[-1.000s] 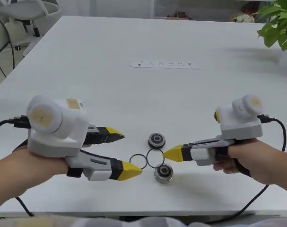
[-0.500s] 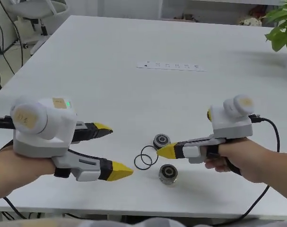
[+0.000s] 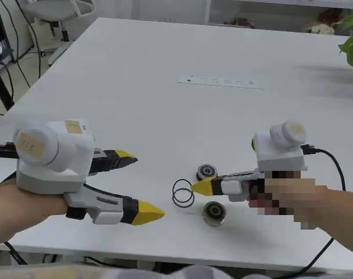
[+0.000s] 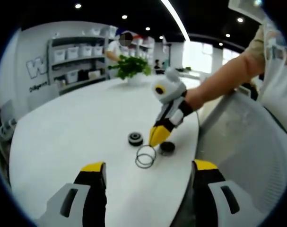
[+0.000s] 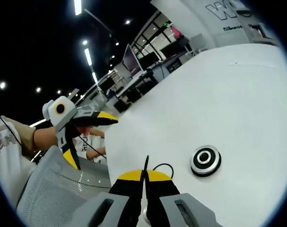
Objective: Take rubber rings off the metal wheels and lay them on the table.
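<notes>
**A:** Head view?
**B:** L gripper (image 3: pixel 148 185) is spread wide and empty, over the near side of the tabletop (image 3: pixel 164 87). R gripper (image 3: pixel 196 186) is pressed together, w/ its tip touching two overlapping rubber rings (image 3: pixel 183 193). They lie flat, just beside two metal wheels (image 3: pixel 207 171).

**A:** Left gripper view?
**B:** Own jaws are wide apart. Rings (image 4: pixel 145 157) lie ahead betw. them, w/ R gripper (image 4: pixel 157 137) at their far edge and the wheels (image 4: pixel 135 138) just beyond.

**A:** Right gripper view?
**B:** Jaws are closed. There's a thin dark loop (image 5: pixel 164 166) at the tip, can't tell if it's pinched. One wheel (image 5: pixel 205 161) sits nearby, and L gripper (image 5: pixel 93 142) is spread.
</notes>
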### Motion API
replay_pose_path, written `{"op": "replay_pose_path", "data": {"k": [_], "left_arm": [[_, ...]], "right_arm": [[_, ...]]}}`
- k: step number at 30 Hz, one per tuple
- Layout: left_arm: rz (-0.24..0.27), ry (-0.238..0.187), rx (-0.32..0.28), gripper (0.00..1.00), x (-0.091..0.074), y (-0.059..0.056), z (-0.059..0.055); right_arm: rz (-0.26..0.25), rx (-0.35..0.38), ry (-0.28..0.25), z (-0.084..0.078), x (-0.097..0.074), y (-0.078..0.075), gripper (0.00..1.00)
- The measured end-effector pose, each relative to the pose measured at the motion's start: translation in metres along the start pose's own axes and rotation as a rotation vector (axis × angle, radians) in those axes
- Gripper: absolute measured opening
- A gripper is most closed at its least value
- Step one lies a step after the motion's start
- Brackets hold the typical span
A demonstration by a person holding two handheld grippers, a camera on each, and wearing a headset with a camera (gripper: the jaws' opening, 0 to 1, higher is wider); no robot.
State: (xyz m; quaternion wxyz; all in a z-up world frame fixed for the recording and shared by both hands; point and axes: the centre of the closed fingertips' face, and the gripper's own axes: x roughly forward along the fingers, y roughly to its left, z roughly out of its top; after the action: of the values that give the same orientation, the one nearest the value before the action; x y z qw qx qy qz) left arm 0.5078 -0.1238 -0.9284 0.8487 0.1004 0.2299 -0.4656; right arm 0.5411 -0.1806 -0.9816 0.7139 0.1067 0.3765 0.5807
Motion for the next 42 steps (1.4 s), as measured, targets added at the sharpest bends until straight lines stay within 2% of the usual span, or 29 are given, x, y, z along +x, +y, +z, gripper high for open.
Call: {"op": "replay_pose_path", "data": {"k": [7, 17, 26, 35, 42], "left_arm": [[0.012, 0.007, -0.007, 0.76, -0.003, 0.002, -0.002], [0.012, 0.017, -0.013, 0.77, -0.004, 0.001, -0.006], [0.012, 0.022, -0.013, 0.77, -0.004, 0.001, -0.007], [0.007, 0.025, -0.008, 0.76, -0.002, 0.0, -0.005], [0.004, 0.029, -0.006, 0.76, -0.001, 0.001, -0.003]], "right_arm": [[-0.012, -0.003, 0.02, -0.002, 0.005, -0.004, 0.0], [-0.059, -0.023, 0.049, -0.008, 0.007, -0.017, 0.0], [-0.093, -0.032, 0.06, -0.01, 0.007, -0.024, 0.01], [-0.113, -0.045, 0.058, -0.01, 0.004, -0.026, 0.05], [-0.121, -0.054, 0.032, -0.003, -0.008, -0.025, 0.09]]}}
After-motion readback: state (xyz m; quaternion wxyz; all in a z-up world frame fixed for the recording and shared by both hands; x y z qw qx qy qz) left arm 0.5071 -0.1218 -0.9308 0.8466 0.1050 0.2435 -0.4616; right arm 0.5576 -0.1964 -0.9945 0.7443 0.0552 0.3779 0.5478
